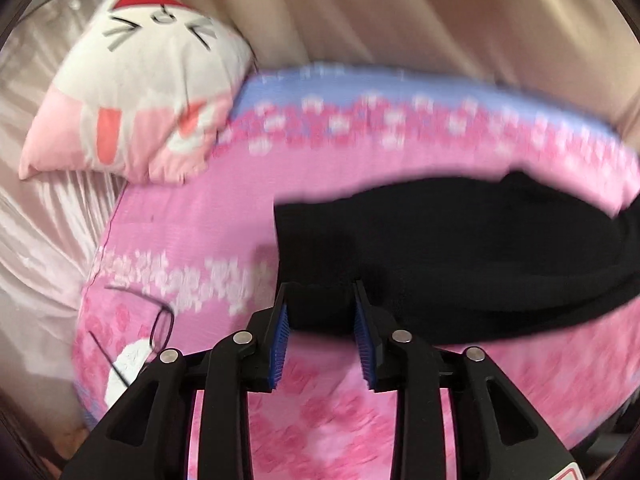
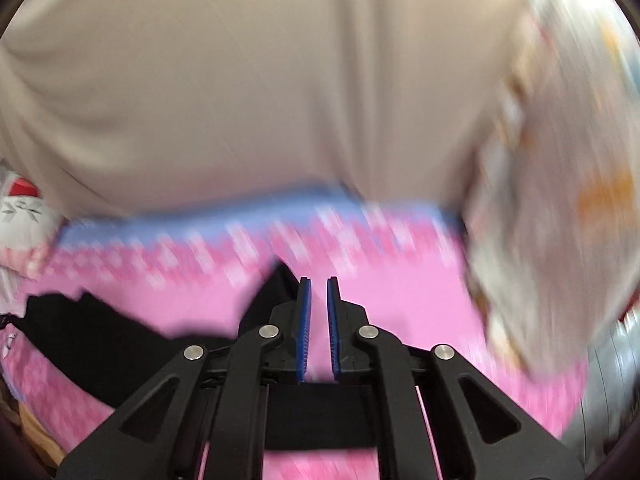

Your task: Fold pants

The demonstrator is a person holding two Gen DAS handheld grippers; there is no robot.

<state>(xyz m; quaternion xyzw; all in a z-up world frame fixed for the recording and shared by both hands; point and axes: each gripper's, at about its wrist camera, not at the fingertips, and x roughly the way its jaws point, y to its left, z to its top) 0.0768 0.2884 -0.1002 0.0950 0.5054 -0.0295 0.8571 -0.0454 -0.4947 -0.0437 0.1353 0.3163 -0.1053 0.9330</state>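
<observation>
Black pants (image 1: 440, 248) lie spread on a pink flowered bed cover (image 1: 192, 232). My left gripper (image 1: 320, 300) is open, its blue pads (image 1: 282, 328) on either side of the near edge of the pants. In the right wrist view the pants (image 2: 100, 336) lie at lower left and run under the gripper. My right gripper (image 2: 318, 292) has its blue pads (image 2: 305, 320) a narrow gap apart with only pink cover (image 2: 400, 300) showing between them. Both views are motion-blurred.
A white and pink cat-face pillow (image 1: 148, 92) lies at the bed's far left. Eyeglasses (image 1: 160, 324) lie on the cover by my left gripper. Beige curtains (image 2: 260, 80) hang behind the bed. A pale patterned fabric (image 2: 552, 200) hangs at right.
</observation>
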